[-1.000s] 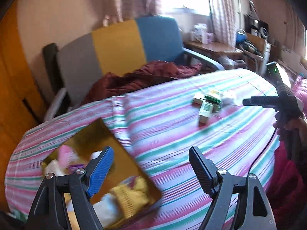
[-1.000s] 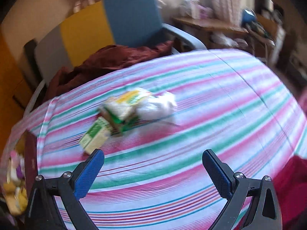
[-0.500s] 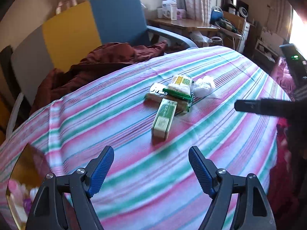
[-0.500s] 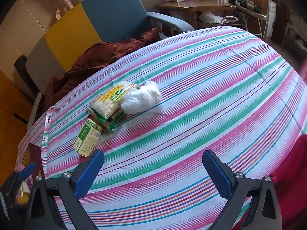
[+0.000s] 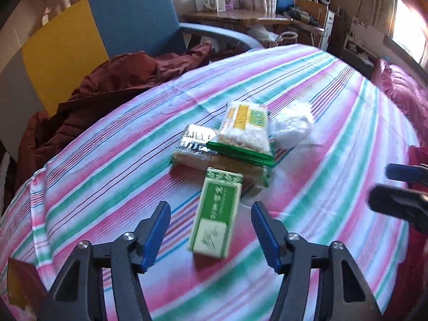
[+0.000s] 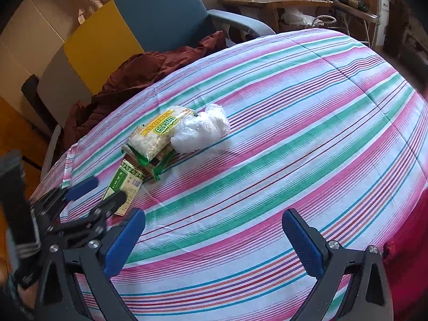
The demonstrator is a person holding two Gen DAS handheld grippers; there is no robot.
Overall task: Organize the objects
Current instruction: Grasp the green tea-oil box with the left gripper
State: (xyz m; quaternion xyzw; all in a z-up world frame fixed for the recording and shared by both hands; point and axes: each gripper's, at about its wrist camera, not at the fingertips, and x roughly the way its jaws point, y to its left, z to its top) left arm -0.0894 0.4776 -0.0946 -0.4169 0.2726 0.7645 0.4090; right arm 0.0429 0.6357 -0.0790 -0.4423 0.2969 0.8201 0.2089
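Two grippers are over a surface covered with a striped cloth (image 6: 281, 139) in pink, green and white; I cannot tell if it is a table or a bed. Both point steeply down at it.

The left gripper (image 5: 211, 223) comes in low over the green box (image 5: 216, 214). Its blue-padded fingers (image 5: 156, 232) stand one on each side of the near end of the box and they are closing, about half open now. The box is between them, but the pads do not press on it. In the right wrist view the left gripper (image 6: 93, 191) shows at the left edge, with the hand (image 6: 21, 275) that holds it in a dark striped cuff, and the box (image 6: 125, 186) lies between and under its fingers.

The right gripper (image 6: 214, 238) hangs over a bare part of the cloth, near the front edge. Its fingers (image 6: 302, 243) are wide apart and hold nothing and touch nothing.

The green box lies flat on the cloth. Its far end touches a small pile of snack packets: a yellow-and-green packet (image 5: 247, 131) lies on top of a green one, and a silver-topped packet (image 5: 196, 144) is just beside them. A crumpled white plastic bag (image 6: 202, 129) touches the pile on its right.

Behind the cloth stands an armchair (image 6: 157, 18) in blue, yellow and grey, with a dark red jacket (image 5: 107, 85) thrown on the seat.
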